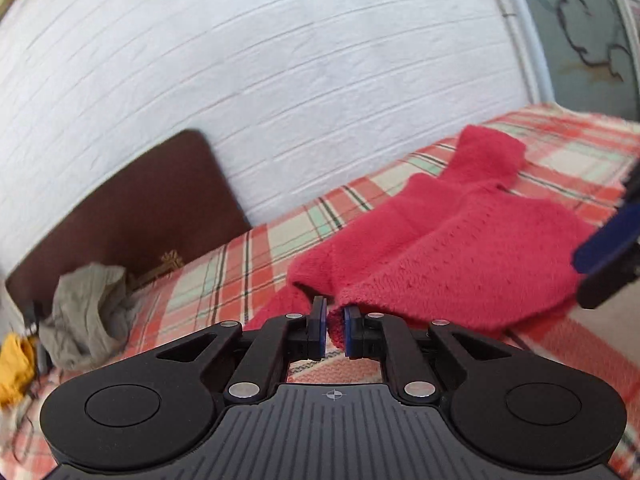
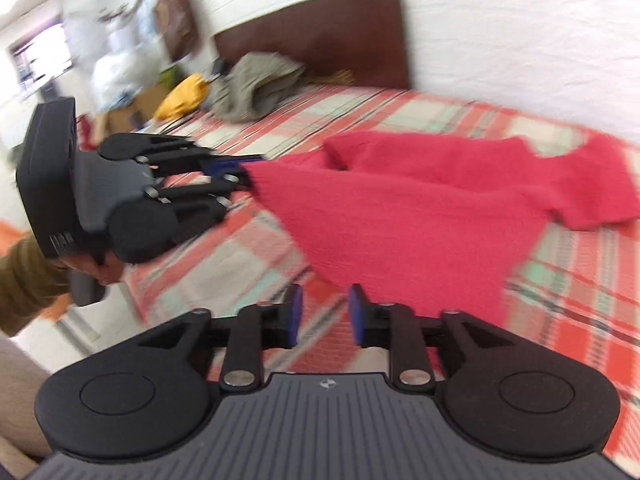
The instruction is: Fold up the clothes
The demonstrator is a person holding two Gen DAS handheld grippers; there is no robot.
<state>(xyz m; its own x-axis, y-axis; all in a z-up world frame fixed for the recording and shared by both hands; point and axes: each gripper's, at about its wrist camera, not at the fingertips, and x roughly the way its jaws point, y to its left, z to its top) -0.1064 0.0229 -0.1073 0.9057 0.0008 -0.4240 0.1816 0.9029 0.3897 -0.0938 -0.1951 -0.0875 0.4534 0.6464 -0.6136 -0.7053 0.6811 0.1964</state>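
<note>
- Red knitted garment: lies spread across the plaid bedspread, one near corner raised off the bed, the far part with a sleeve flat near the white wall.
- Left gripper: pads nearly together, pinching that near corner of red knit; seen from the right wrist view, it pulls the cloth into a point.
- Right gripper: fingers narrowly parted with nothing between them; the garment's lower edge lies just ahead.
- Step in hand (judged): one corner is secured and the second hold is not yet taken.
- Next move (judged): the right gripper needs an opposite edge or corner so that both can carry the fold over.
- Grey-green garment and yellow cloth: bunched by the brown headboard, untouched.
</note>
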